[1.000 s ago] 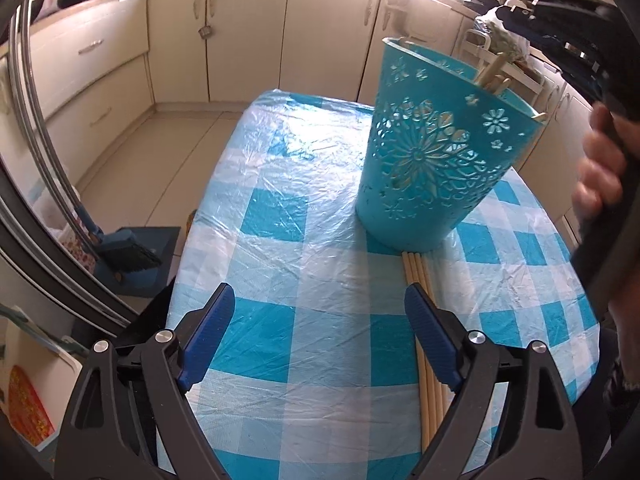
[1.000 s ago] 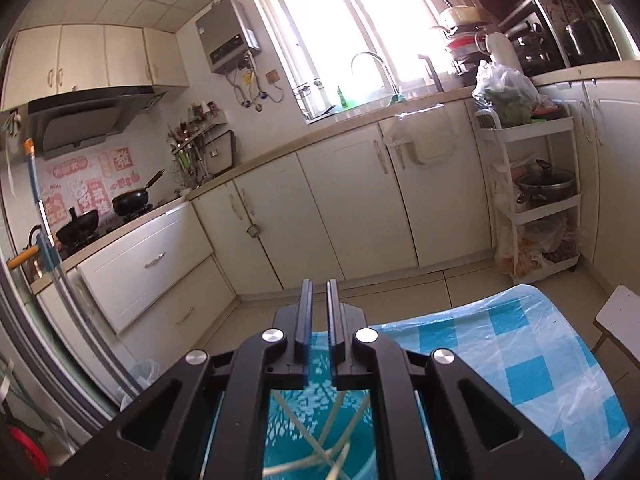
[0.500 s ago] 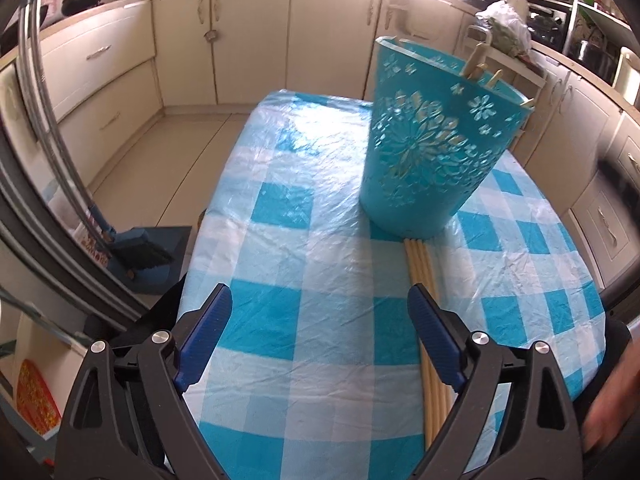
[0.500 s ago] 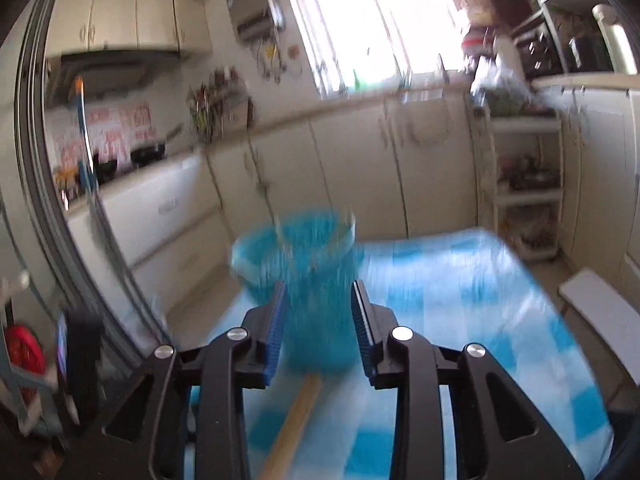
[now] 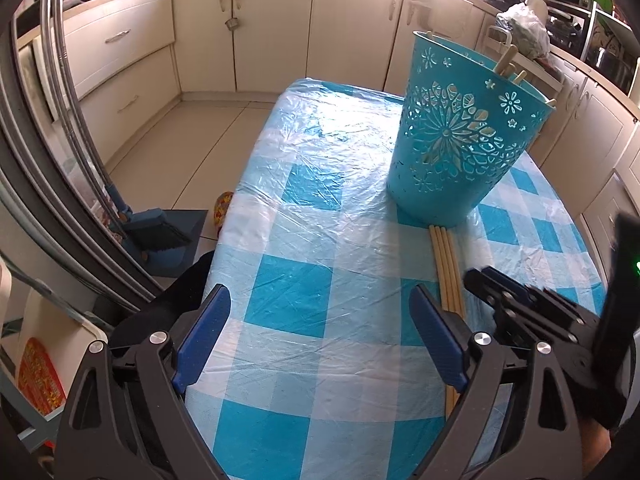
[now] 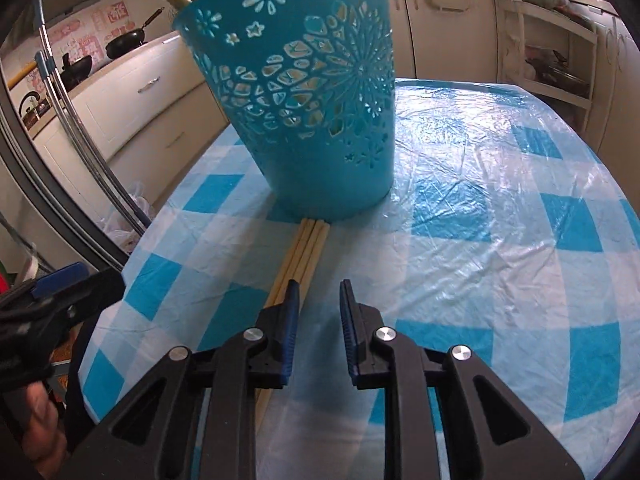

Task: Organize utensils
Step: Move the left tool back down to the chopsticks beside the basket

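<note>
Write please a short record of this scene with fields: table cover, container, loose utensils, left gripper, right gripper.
table cover: checked blue and white plastic cloth
container: teal cut-out basket, upright, sticks inside
loose utensils: wooden chopsticks lying side by side, far ends at the basket's base
left gripper: left gripper open wide, empty
right gripper: right gripper narrowly open, jaws just closing, nothing between them, chopsticks beside its left finger

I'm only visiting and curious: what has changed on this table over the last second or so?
The right gripper came down from above the blue basket to just over the chopsticks lying on the checked tablecloth. Its jaws, shut a second ago, opened and have just been closing a little; nothing is between them yet. The left gripper stayed open and nearly still; basket and chopsticks have not moved.
</note>
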`<action>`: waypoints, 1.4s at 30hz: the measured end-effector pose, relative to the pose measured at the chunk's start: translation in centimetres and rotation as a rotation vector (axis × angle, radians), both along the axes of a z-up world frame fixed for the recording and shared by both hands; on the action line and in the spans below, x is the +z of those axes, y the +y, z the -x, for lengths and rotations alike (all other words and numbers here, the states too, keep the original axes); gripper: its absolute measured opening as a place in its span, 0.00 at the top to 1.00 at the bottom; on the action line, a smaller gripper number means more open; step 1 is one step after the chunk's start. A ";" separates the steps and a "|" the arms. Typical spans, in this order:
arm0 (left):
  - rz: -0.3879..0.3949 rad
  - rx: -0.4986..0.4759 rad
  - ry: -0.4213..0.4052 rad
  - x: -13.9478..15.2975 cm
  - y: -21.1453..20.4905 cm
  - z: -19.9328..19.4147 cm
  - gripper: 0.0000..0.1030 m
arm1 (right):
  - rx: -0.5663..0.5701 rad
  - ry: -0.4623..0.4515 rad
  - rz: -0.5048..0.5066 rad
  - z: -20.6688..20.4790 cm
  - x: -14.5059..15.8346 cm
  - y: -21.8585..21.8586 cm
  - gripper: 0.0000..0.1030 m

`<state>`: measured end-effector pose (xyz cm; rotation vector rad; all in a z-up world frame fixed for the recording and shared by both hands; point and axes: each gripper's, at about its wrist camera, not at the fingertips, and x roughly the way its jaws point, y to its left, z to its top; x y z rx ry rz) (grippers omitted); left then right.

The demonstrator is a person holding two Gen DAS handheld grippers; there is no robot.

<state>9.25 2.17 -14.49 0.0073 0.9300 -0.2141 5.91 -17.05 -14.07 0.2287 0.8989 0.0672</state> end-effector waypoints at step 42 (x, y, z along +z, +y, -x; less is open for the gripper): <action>-0.161 -0.171 0.062 -4.4 -9.8 -4.4 0.47 | -0.003 0.007 -0.021 2.3 -0.3 -4.7 0.89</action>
